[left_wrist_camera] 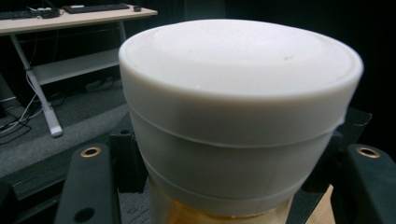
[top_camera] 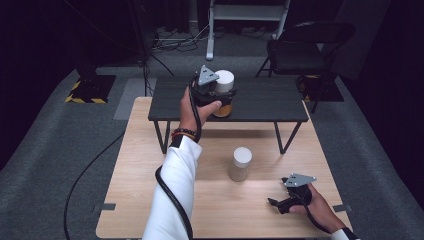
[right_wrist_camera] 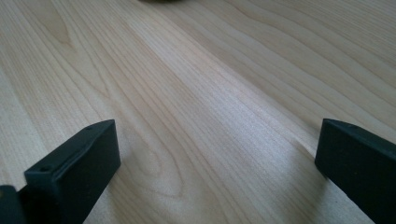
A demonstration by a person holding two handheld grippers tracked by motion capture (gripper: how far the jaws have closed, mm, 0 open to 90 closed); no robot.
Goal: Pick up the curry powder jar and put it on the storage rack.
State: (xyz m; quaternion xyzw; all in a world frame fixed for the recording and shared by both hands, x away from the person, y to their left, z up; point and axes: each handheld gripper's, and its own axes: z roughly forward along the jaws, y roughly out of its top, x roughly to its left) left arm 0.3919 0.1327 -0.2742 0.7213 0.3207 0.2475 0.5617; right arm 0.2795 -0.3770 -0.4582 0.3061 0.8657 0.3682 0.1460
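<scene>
One jar [top_camera: 223,95] stands upright in the left tongs [top_camera: 220,97], lid up.

A second jar with white lid [top_camera: 241,163] stands upright on the light wood table [top_camera: 150,200], approx. at the centre. A small dark table [top_camera: 270,100] stands on the wood one, at 12 o'clock from this jar, its thin legs resting on the wood. At 1 o'clock, on the grey carpet, is a black folding chair [top_camera: 305,47]. At 12, far back, a white desk frame [top_camera: 247,12] w/ cables near its foot. At 10 o'clock is a yellow-black striped base plate [top_camera: 90,90].
</scene>
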